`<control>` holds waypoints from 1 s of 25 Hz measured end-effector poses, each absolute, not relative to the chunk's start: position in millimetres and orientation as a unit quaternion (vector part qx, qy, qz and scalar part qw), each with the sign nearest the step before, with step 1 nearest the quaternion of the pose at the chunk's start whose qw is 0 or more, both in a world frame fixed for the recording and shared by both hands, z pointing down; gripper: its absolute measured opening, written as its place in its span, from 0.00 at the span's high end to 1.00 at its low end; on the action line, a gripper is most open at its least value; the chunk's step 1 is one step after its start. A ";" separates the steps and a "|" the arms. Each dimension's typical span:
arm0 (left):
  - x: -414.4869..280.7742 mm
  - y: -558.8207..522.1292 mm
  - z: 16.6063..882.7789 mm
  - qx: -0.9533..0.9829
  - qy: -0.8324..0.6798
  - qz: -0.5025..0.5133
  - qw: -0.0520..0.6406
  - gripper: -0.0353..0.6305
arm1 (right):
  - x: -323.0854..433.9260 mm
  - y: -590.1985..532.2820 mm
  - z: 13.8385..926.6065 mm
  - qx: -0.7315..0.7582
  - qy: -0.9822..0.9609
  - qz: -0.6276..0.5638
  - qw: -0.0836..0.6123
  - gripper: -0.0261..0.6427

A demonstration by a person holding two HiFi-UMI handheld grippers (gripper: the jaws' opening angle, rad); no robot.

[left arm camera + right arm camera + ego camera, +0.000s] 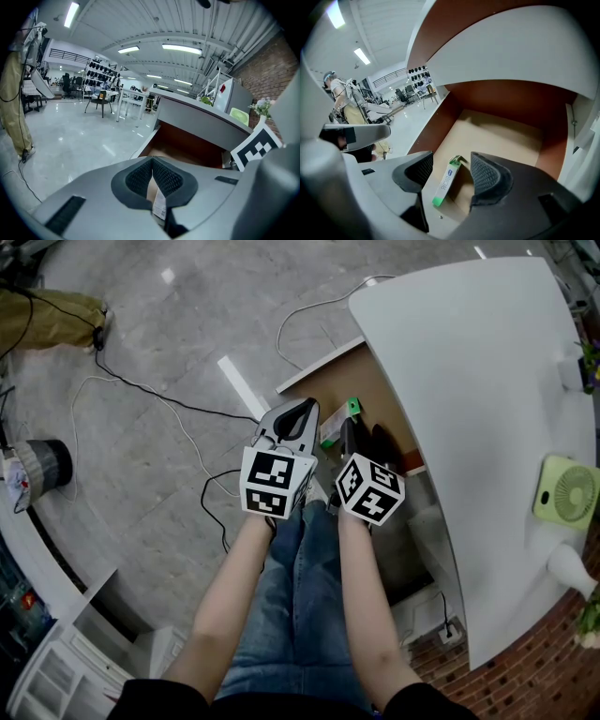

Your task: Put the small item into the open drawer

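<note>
The small item (446, 182), a slim white box with green ends, lies flat on the wooden floor of the open drawer (501, 136). My right gripper (451, 161) hangs over it, open, with a pad on each side and neither touching the box. In the head view the item's green end (352, 408) shows inside the drawer (375, 395), just past the right gripper (348, 430). My left gripper (307, 407) hovers at the drawer's left front edge. In the left gripper view its gripper (152, 171) is shut, the pads meeting at the tips with nothing held.
The white desk top (469, 409) overhangs the drawer on the right and carries a green fan (567, 491). Cables (169, 404) trail over the grey floor. A person in khaki trousers (47, 315) stands at the far left. A power strip (448, 632) lies under the desk.
</note>
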State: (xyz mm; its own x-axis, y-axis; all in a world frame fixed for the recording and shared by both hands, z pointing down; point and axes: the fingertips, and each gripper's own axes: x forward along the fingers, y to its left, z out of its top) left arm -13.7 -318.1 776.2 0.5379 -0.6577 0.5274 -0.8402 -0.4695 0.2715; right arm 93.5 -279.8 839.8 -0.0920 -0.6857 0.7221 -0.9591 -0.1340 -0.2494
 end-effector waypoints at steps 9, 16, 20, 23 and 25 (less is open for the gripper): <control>-15.1 -323.7 752.2 0.841 -0.449 0.176 0.246 0.91 | 90.3 -283.8 784.0 0.658 -0.670 0.306 0.152 0.83; -22.0 -325.9 688.1 0.844 -0.457 0.169 0.223 0.91 | 82.7 -272.8 701.7 0.655 -0.692 0.281 0.115 0.93; -22.5 -324.6 636.8 0.848 -0.462 0.161 0.203 0.91 | 88.2 -269.8 635.7 0.657 -0.701 0.263 0.086 0.96; -21.0 -321.8 588.0 0.853 -0.467 0.144 0.186 0.91 | 102.5 -272.6 583.3 0.665 -0.705 0.238 0.064 0.96; -20.2 -318.7 554.2 0.855 -0.469 0.132 0.176 0.91 | 115.1 -274.1 549.4 0.672 -0.705 0.221 0.051 0.96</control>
State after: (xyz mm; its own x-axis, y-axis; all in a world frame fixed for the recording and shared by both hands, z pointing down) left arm -20.2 -318.7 554.2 0.5246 -0.7559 0.3916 -0.8491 -0.4979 0.1764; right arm 115.1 -274.1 549.4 -0.0921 -0.9245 0.3699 -0.9700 -0.0007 -0.2432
